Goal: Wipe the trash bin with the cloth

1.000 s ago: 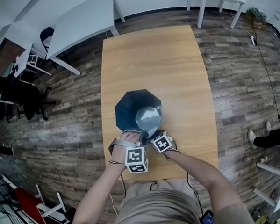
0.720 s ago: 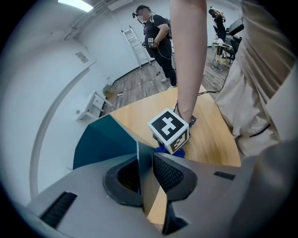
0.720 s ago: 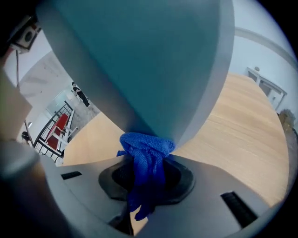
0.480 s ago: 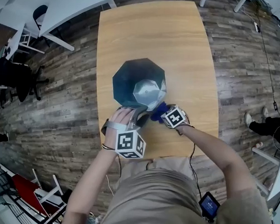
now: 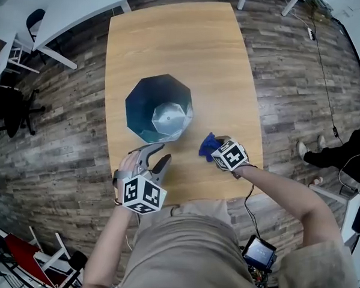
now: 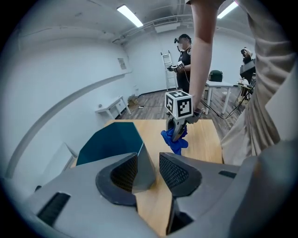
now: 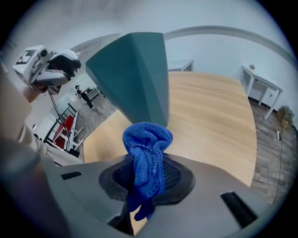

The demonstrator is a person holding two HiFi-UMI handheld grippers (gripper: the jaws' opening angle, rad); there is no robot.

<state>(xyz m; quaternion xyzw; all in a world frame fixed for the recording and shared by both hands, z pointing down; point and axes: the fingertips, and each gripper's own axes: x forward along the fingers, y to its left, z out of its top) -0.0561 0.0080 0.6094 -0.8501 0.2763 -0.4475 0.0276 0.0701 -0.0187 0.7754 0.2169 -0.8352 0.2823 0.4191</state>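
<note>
One table (image 5: 173,44): light wood, standing on a dark plank floor (image 5: 292,74).
Trash bin (image 5: 158,109): dark blue-green with many flat sides. It stands up on the table with its mouth up, and the bottom inside is shiny grey.
Where the bin is: on the left half of the table, just past the left gripper and not touching it.
Left gripper (image 5: 161,152): its two fingers are spread apart, and they have just been opening. They pinch nothing. A corner of the trash bin (image 6: 109,142) shows past the gap.
Right gripper (image 5: 212,150): its fingers are squeezed tight on the blue cloth (image 5: 207,145).
Cloth: it bunches up above the fingers and hangs down below them (image 7: 146,162). It is to the right of the bin, near it but apart from it.
Room: white tables (image 5: 85,9) stand past the far end of the wooden table.
Far away: a person (image 6: 185,65) stands near a ladder in the left gripper view.
</note>
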